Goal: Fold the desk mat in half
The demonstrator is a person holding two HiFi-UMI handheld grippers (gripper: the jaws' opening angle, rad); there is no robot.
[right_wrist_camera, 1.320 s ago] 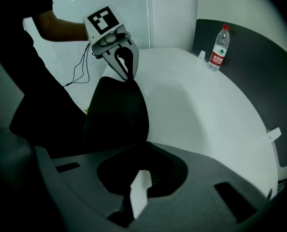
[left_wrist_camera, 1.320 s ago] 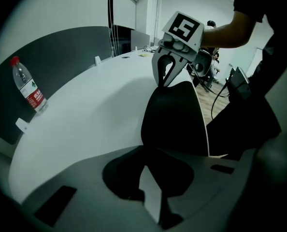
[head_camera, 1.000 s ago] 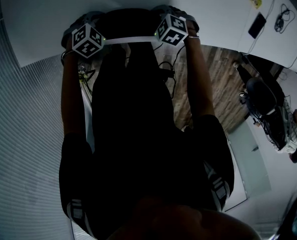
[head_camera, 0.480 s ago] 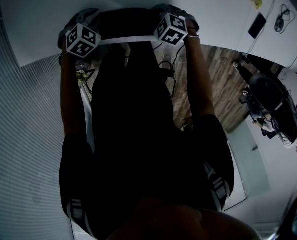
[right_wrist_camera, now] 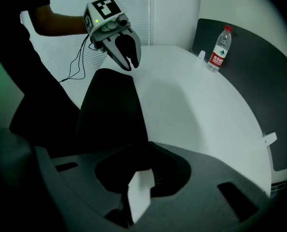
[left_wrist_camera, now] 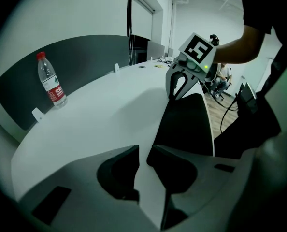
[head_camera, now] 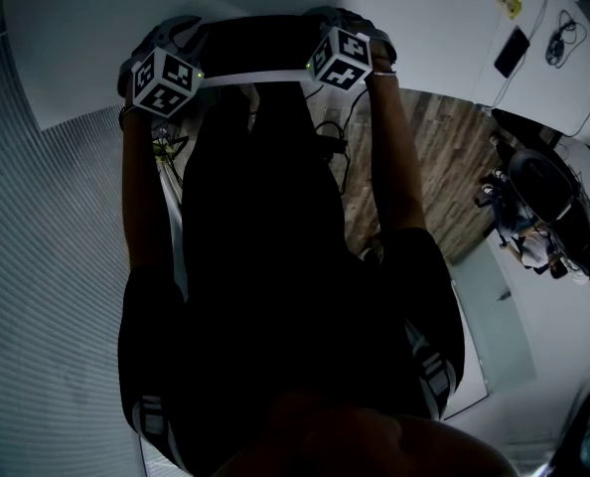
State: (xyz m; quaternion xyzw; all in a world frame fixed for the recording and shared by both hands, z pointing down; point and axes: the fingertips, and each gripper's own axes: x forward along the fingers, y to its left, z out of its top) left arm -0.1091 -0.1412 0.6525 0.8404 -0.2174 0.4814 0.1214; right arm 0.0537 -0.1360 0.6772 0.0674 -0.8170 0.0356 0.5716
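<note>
**Desk mat (left_wrist_camera: 184,122) lies released at the table's near edge**

In the head view the mat is a dark strip at 12 o'clock. It lies flat along the near edge of the white table (head_camera: 96,28), and I hold one gripper at each of its ends, one at 11 o'clock and one at 1 o'clock.

In the left gripper view, the left gripper (left_wrist_camera: 142,154) has just been opening its jaws, and they stand parted. Only bare white table shows in the gap between them. The mat's end lies just beside the tip of the jaw at 3 o'clock, so nothing is gripped here.

In the right gripper view, the right gripper (right_wrist_camera: 139,174) has also just been opening its jaws. A wedge of white table shows between them. The mat's end comes up to the tips at 12 o'clock, and I cannot tell whether a pad touches it, but the jaws are not clamped on it.

From the left gripper view I also see the right gripper at 1 o'clock, tips down at the far end of the mat, its marker cube (left_wrist_camera: 199,50) above. A water bottle (left_wrist_camera: 50,83) stands upright on the table at 10 o'clock, well apart from the mat and close to a dark panel (left_wrist_camera: 90,57).
</note>
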